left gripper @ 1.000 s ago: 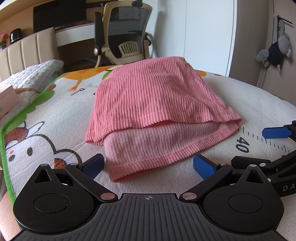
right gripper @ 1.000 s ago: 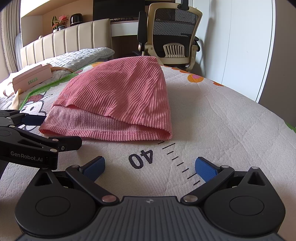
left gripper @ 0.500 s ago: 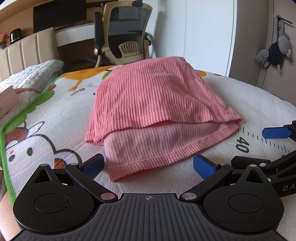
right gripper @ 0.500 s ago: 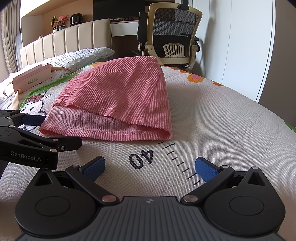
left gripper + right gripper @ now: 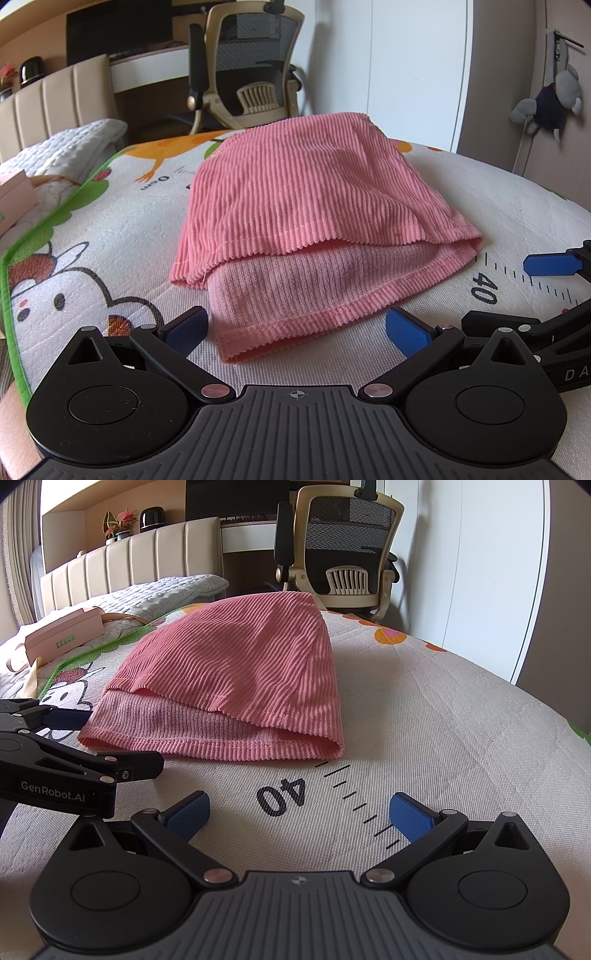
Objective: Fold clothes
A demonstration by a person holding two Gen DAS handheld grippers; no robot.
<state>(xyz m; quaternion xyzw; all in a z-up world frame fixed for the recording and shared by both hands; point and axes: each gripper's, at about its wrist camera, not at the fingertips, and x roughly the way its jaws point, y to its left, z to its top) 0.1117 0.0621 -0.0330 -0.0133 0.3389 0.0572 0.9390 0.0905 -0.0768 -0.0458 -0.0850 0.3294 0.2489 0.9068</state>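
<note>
A pink ribbed garment point(image 5: 295, 206) lies folded on a printed cartoon mat point(image 5: 110, 229), its top layer set back so a paler under layer shows along the near hem. My left gripper point(image 5: 295, 330) is open, its blue pads either side of the garment's near corner and just short of it, holding nothing. In the right wrist view the same garment point(image 5: 236, 679) lies ahead to the left. My right gripper point(image 5: 299, 812) is open over the printed "40" on the mat point(image 5: 424, 720), apart from the cloth. Each gripper shows at the edge of the other's view.
An office chair point(image 5: 343, 561) stands past the far end of the mat by a desk. A padded headboard point(image 5: 129, 568) and quilted bedding point(image 5: 162, 594) lie at the back left, with a pink box point(image 5: 62, 635) beside the mat. A plush toy point(image 5: 550, 103) hangs on the right wall.
</note>
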